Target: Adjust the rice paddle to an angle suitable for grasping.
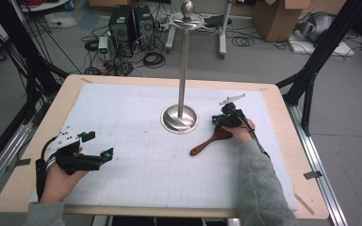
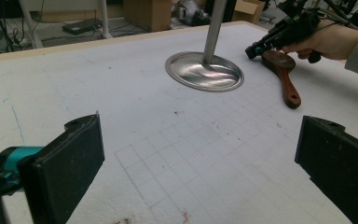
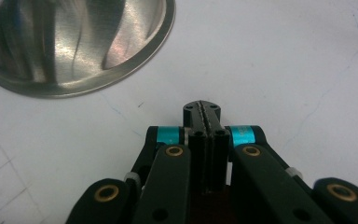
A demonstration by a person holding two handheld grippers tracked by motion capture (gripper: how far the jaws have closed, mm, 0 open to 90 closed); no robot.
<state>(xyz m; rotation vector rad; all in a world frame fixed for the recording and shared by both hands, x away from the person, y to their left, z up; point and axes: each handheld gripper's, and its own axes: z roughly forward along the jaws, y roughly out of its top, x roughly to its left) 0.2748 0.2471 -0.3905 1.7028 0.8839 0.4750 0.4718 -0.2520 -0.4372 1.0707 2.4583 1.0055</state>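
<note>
One wooden spoon (image 1: 210,140), one steel stand (image 1: 181,117). Right tool (image 3: 204,112) pressed together above spoon; left tool (image 2: 191,158) spread, empty.

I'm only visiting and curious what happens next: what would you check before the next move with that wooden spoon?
1. Wooden spoon lying flat on the mat, handle free: ok.
2. Right gripper ready to grasp: not ok; its jaws are shut with nothing between them.
3. Right gripper touching the spoon beneath it: cannot tell.
4. Left gripper out of the way, jaws open and holding nothing: ok.
5. Metal stand upright, apart from the spoon: ok.
</note>
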